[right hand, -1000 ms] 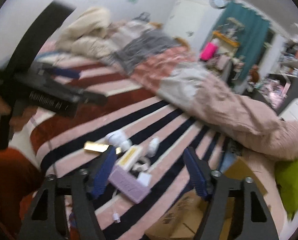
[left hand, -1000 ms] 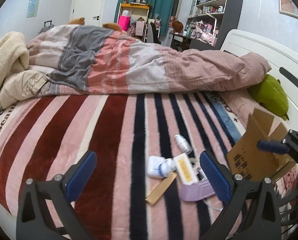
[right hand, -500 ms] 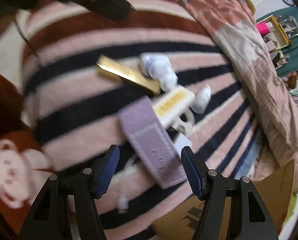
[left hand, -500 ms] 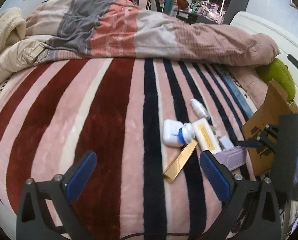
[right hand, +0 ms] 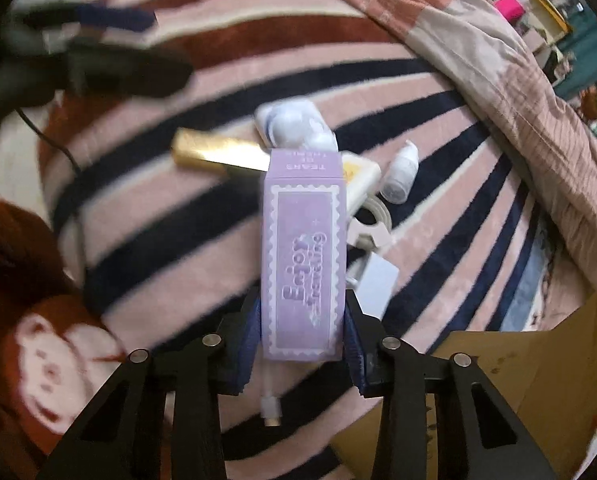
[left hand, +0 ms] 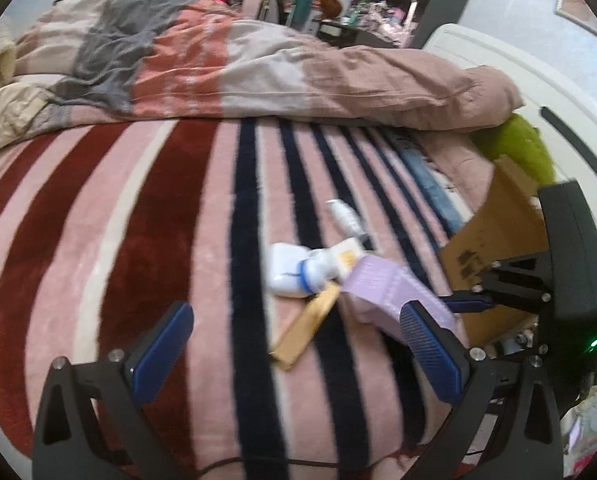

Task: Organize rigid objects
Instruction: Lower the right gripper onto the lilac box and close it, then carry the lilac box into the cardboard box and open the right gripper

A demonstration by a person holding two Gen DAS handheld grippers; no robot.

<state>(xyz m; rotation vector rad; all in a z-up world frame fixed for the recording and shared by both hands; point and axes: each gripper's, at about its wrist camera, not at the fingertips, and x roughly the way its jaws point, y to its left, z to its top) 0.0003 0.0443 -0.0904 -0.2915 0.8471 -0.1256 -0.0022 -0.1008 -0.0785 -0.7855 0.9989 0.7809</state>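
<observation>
A pile of small items lies on the striped blanket [left hand: 146, 240]. My right gripper [right hand: 302, 312] points steeply down with a purple carton [right hand: 302, 248] between its blue pads; the jaws are closing and the pads press its long sides. In the left wrist view the purple carton [left hand: 382, 284] sits tilted, one end raised. Beside it lie a gold box [right hand: 218, 152], a white bottle [right hand: 294, 124], a cream box [right hand: 360, 174] and a small white tube [right hand: 400, 176]. My left gripper [left hand: 294, 320] hovers open over the blanket, nothing between its fingers.
An open cardboard box [left hand: 498, 232] stands at the right edge of the bed, next to a green plush [left hand: 518, 148]. A rumpled duvet [left hand: 258, 60] fills the far side. A white cable and adapter [right hand: 372, 232] lie under the carton. A red monkey-print fabric [right hand: 46, 360] is at lower left.
My right gripper dropped onto the pile and its fingers came together on the purple carton, which now sits tilted. My left gripper sank and tipped down a little.
</observation>
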